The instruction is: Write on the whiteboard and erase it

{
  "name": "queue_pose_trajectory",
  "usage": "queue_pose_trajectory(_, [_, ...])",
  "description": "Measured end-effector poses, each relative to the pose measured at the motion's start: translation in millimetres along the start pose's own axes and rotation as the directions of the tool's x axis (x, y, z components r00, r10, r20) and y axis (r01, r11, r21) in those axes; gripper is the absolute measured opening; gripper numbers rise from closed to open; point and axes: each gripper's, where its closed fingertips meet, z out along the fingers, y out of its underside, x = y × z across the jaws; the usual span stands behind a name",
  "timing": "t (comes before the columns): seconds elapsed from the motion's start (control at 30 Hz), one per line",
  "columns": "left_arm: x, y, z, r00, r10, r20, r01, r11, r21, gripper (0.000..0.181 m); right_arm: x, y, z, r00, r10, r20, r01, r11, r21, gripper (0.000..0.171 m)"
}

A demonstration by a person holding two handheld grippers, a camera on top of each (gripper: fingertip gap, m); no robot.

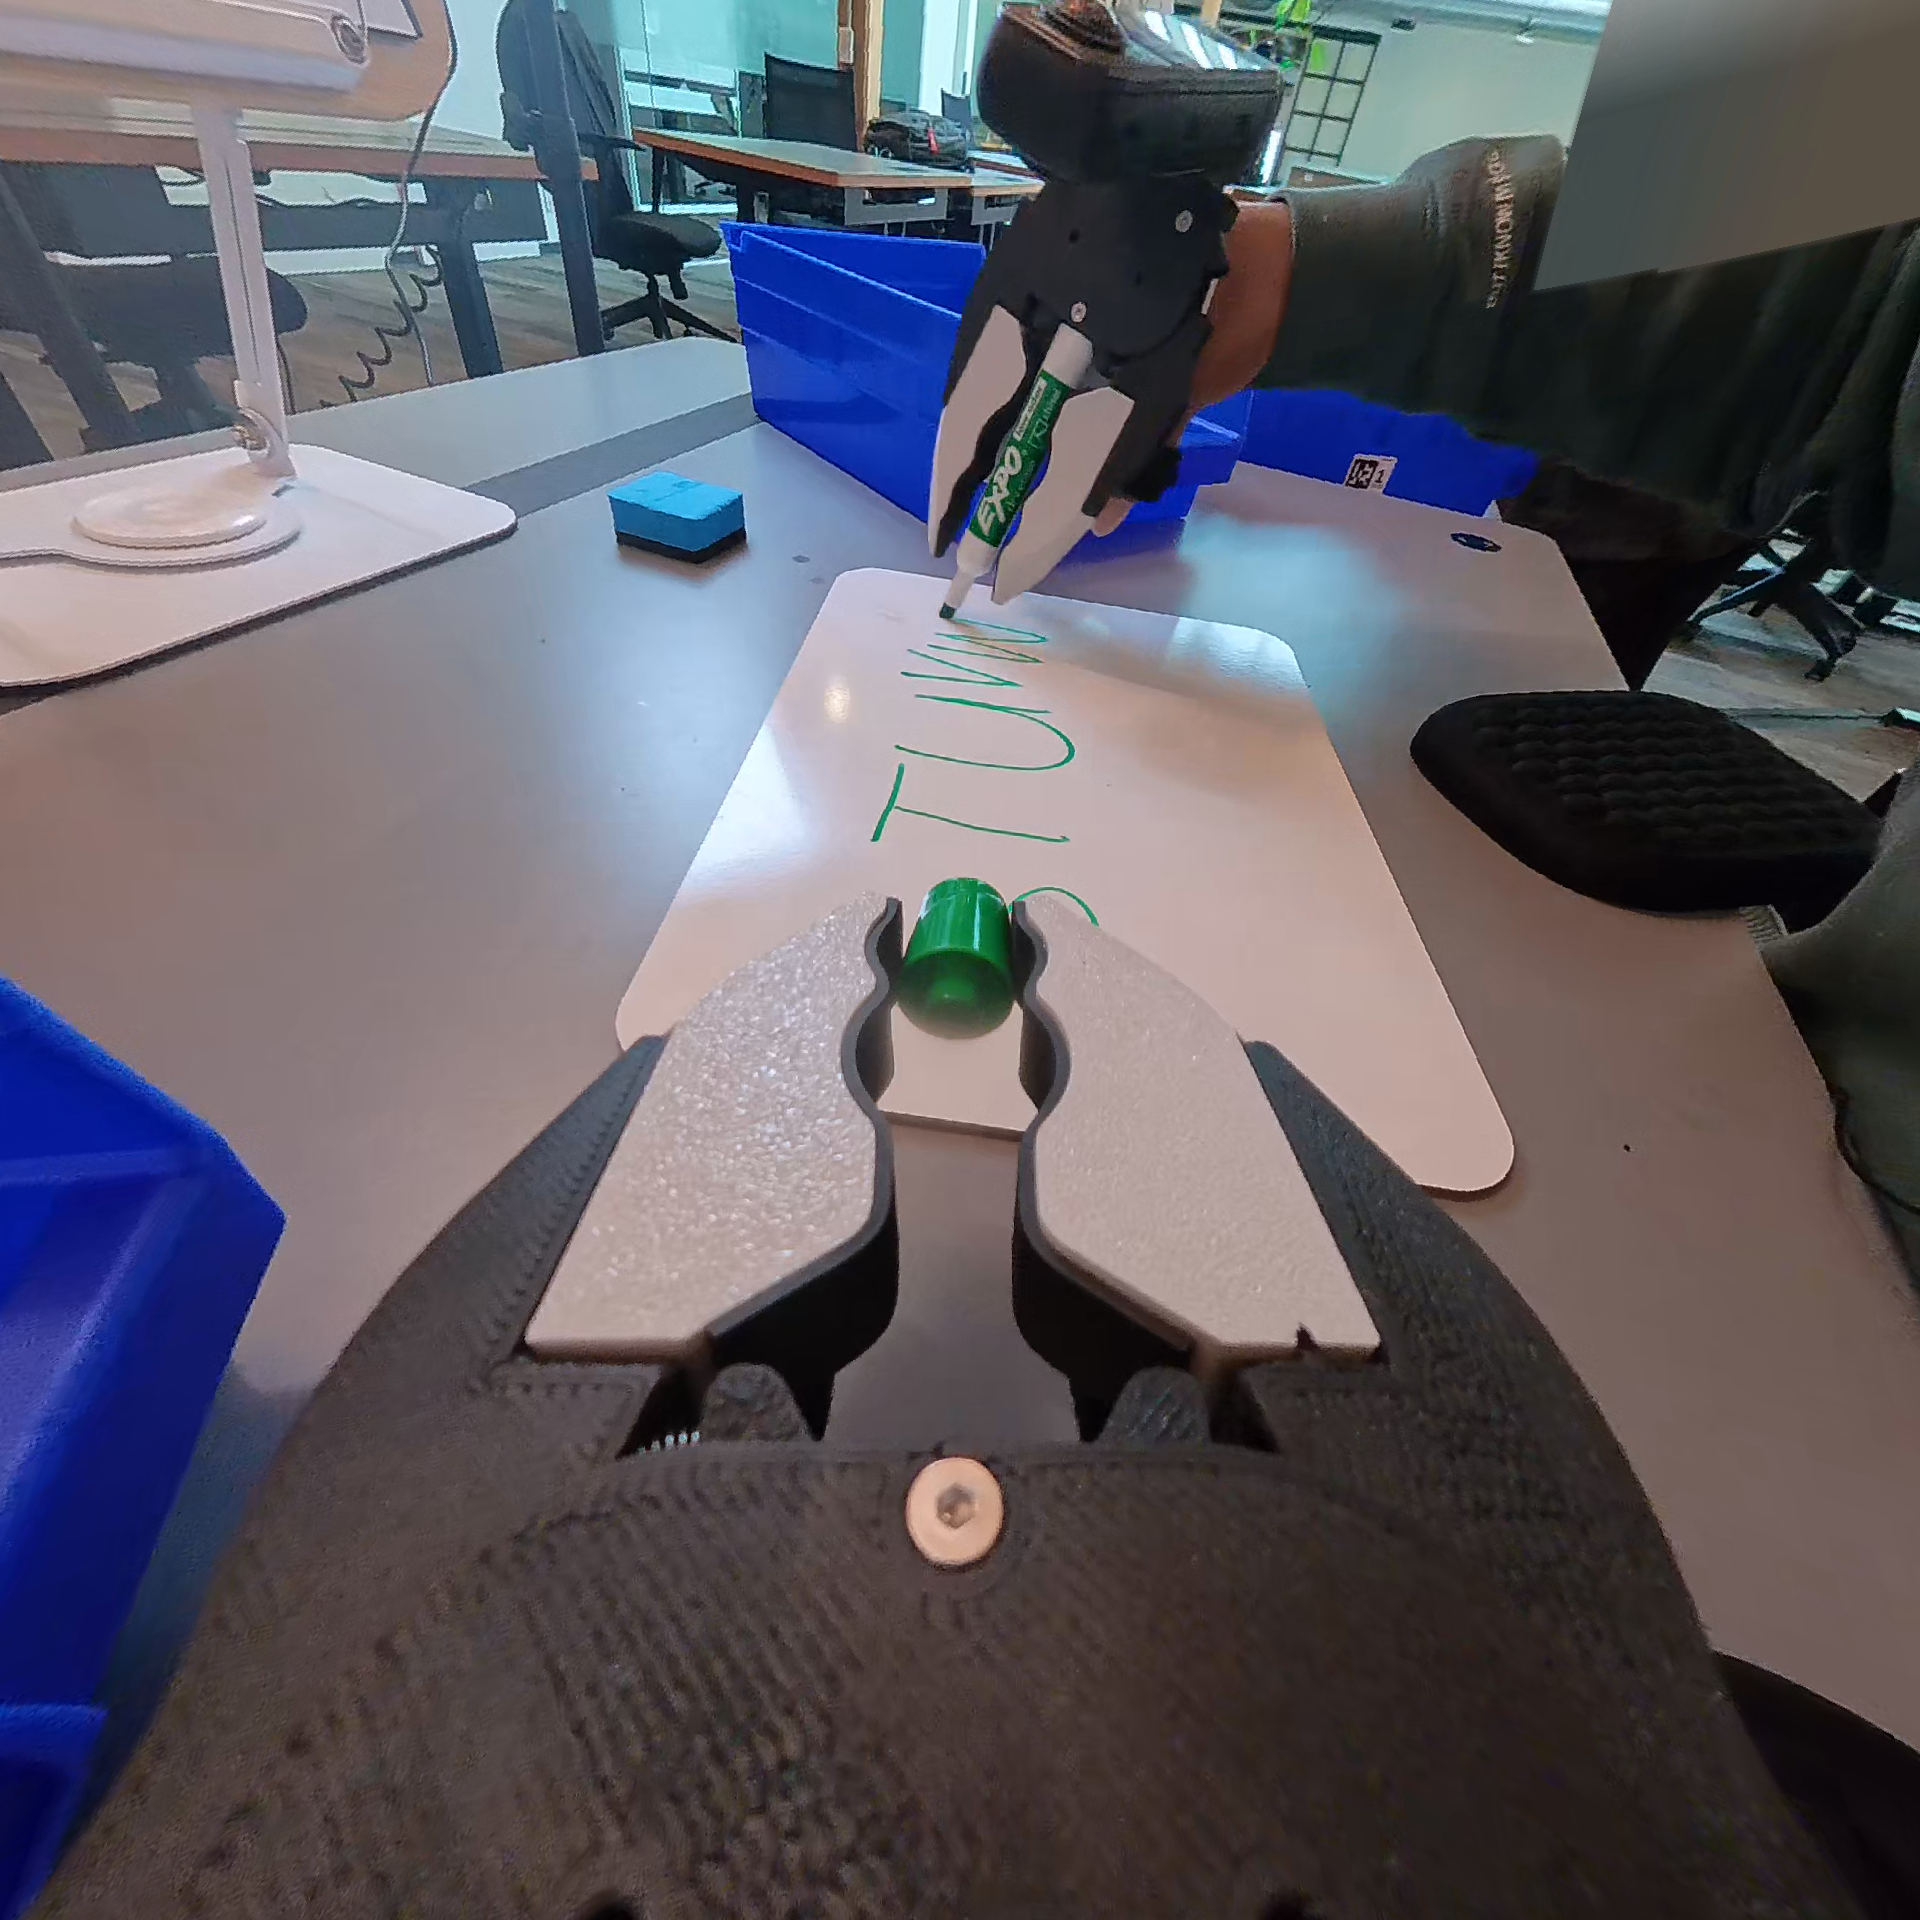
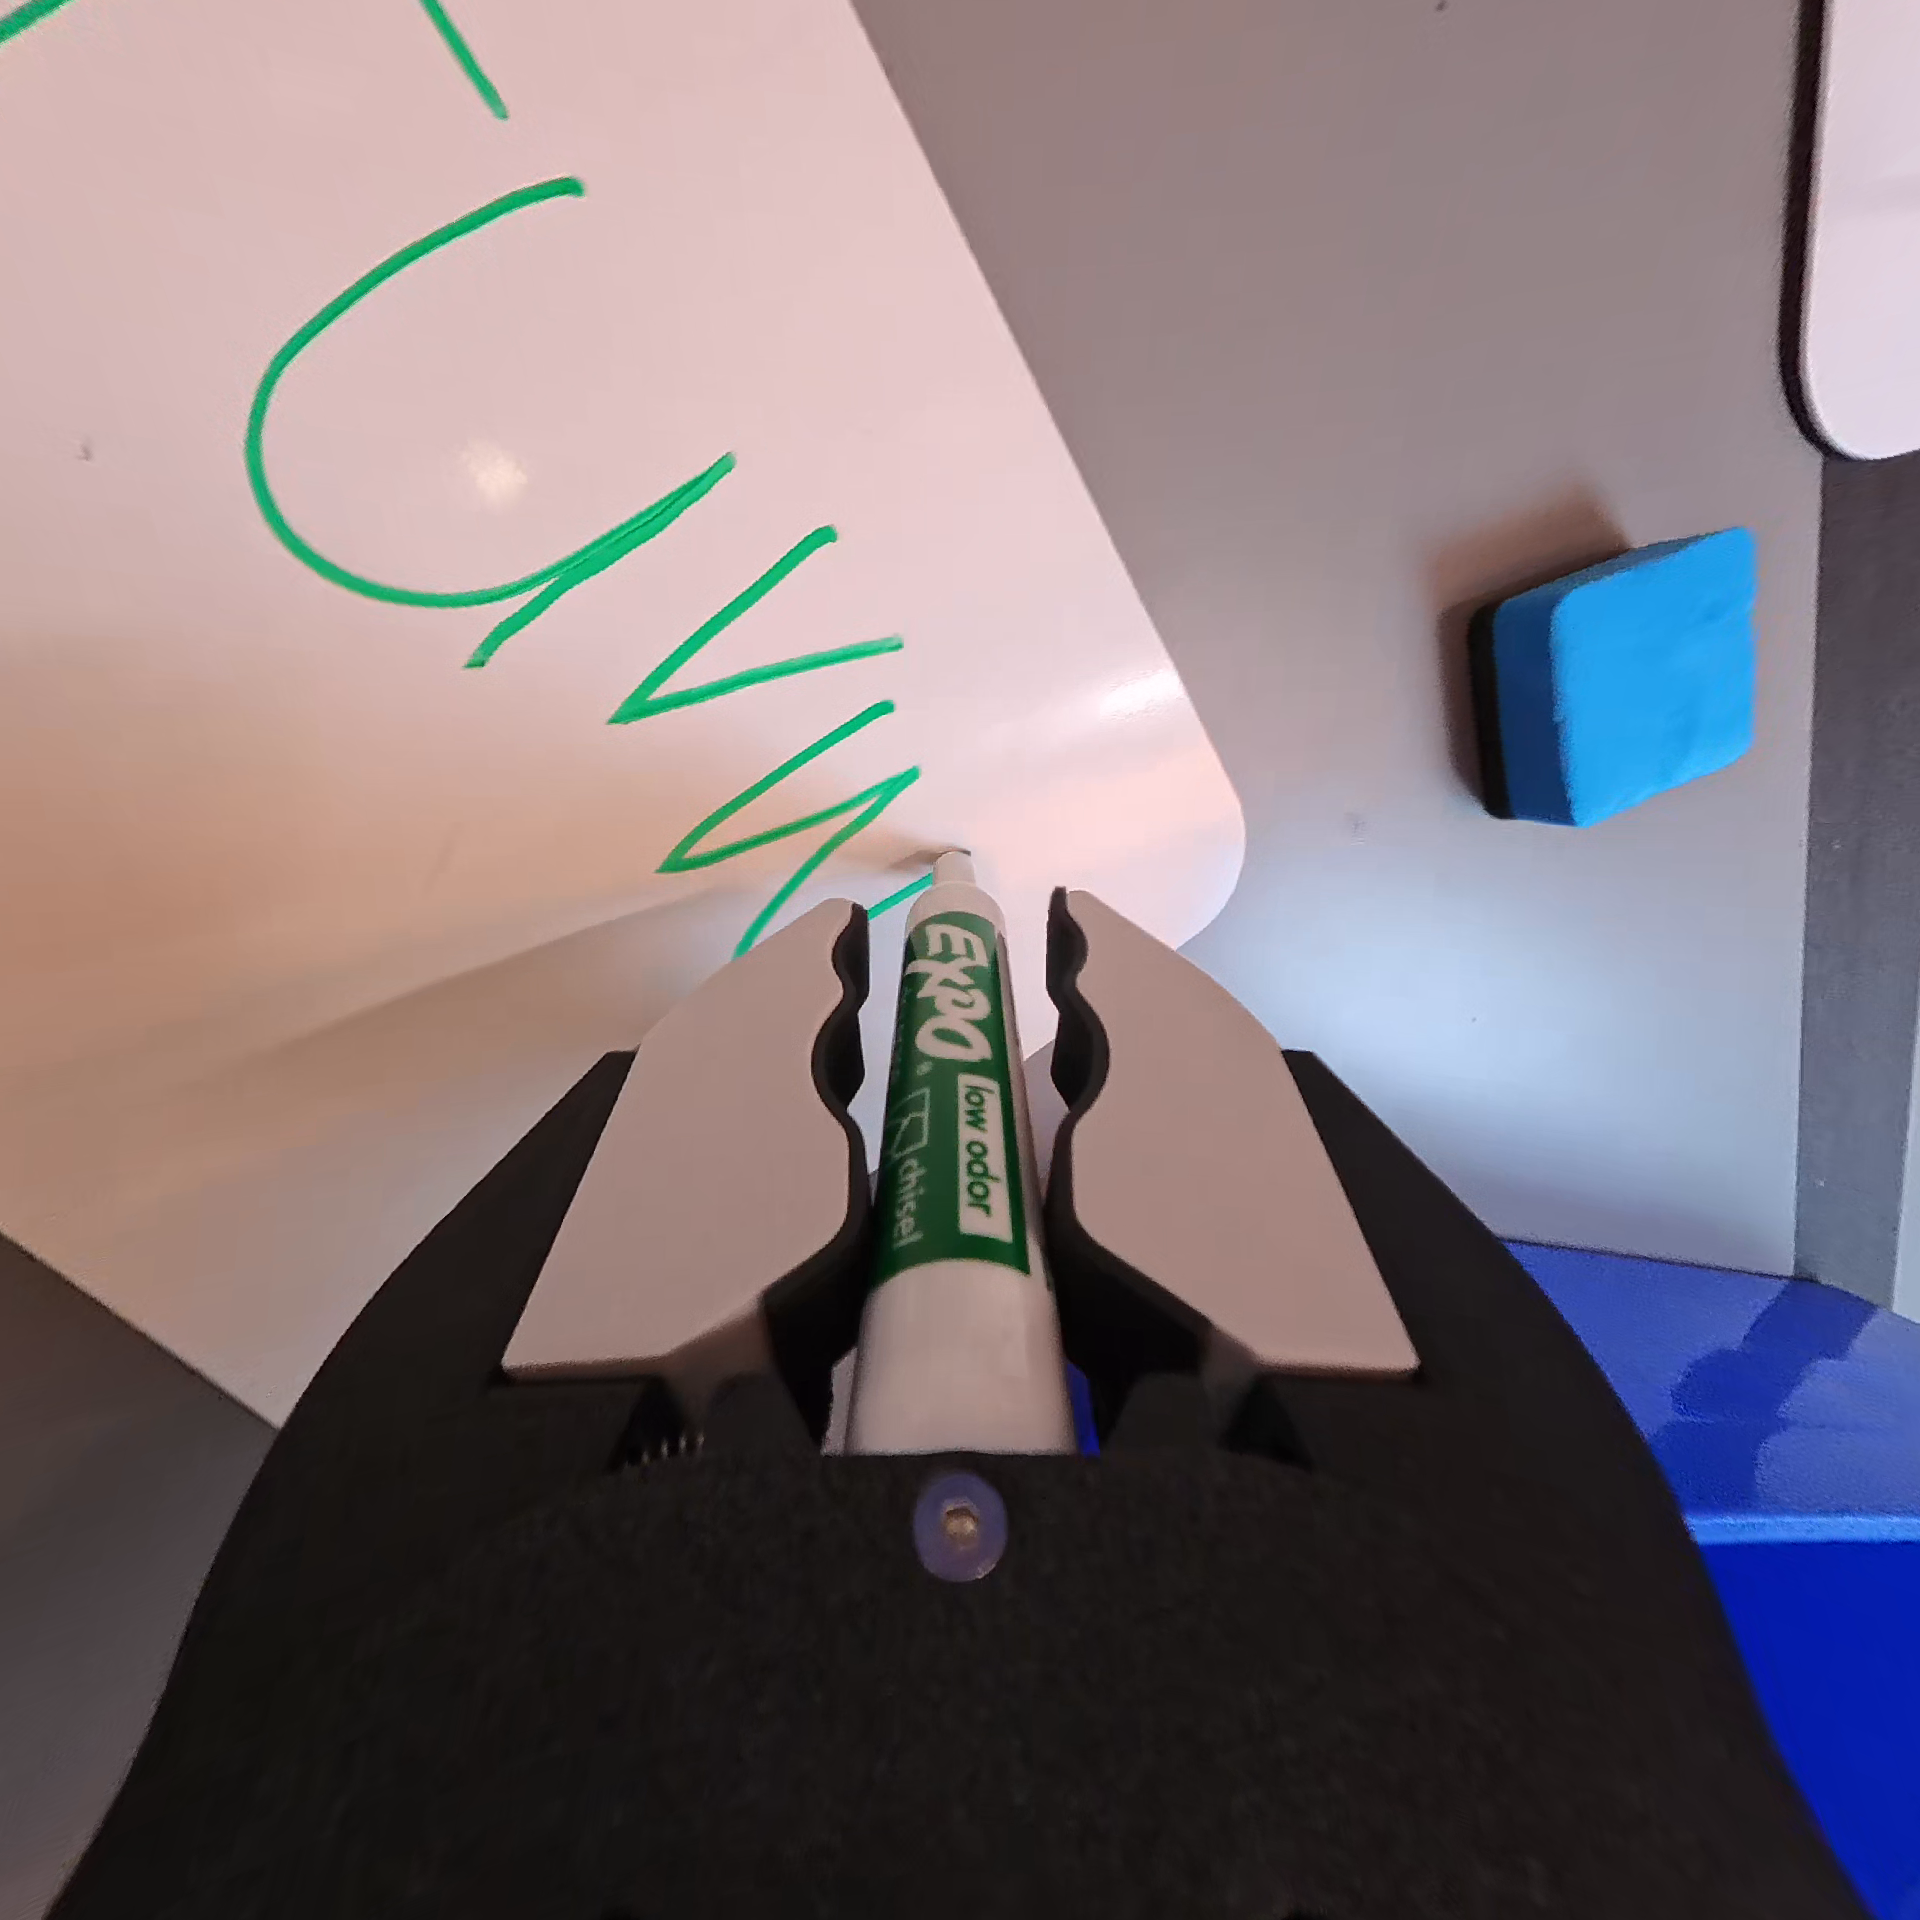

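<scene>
Nearest you, your left gripper (image 1: 954, 971) pinches the green marker cap (image 1: 956, 971) between its fingertips, low over the near end of the whiteboard (image 1: 1195, 883). Whether the cap rests on the board or sits just above it, the left wrist view does not settle.

The whiteboard lies flat on the grey table (image 1: 364, 831), long axis running away from you. Green marker strokes (image 1: 987, 748) run up its middle toward the far end.

At that far end your right gripper (image 2: 954, 914) clamps the green-and-white marker (image 2: 951, 1122) along its barrel, jaws narrow around it. The tip meets the board close to the far rounded corner, at the end of the last stroke.

Step in hand, as judged: finishing the writing. Little board is left past the tip, so keep the stroke short and lift straight up before the edge. Light, even pressure; the barrel is held lengthwise and could slide back in the jaws if you bear down. Keep the cap hand quiet so the board does not shift.

Beyond the board, the blue eraser (image 1: 677, 514) sits apart on the table, foam side up, clear of everything. Blue bins (image 1: 831, 343) stand behind it, a white stand base (image 1: 208, 540) to the left.

Hard to make out: the nearest stroke is covered by the cap and left fingers; the right wrist view crops the board and hides the tip's contact partly behind the barrel.
</scene>
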Motion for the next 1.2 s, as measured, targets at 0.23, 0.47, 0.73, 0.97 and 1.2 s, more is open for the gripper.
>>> queue_pose_trajectory(0.23, [0, 0, 0, 1.000, 0.000, 0.000, 0.000, 1.000, -0.001, 0.020, -6, 7, -15, 0.999, 0.040, 0.002, -0.040, 0.998, 0.043, 0.034])
queue_pose_trajectory(0.47, [0, 0, 0, 1.000, 0.006, 0.005, -0.006, 1.000, -0.003, 0.020, -5, 21, -22, 0.998, 0.060, -0.032, -0.058, 0.998, 0.039, 0.033])
queue_pose_trajectory(0.73, [-1, 0, 0, 1.000, 0.009, 0.013, -0.009, 1.000, -0.003, 0.020, 2, 7, -10, 0.999, 0.018, -0.033, -0.017, 0.999, 0.033, 0.034])
queue_pose_trajectory(0.97, [-1, 0, 0, 1.000, 0.008, 0.010, -0.008, 1.000, -0.004, 0.020, 1, 10, -3, 1.000, -0.007, -0.023, 0.007, 1.000, -0.002, 0.033])
queue_pose_trajectory(1.2, [-1, 1, 0, 1.000, 0.011, 0.011, -0.011, 1.000, -0.006, 0.020, -12, 31, -13, 1.000, -0.005, -0.007, 0.004, 0.999, -0.051, 0.033])
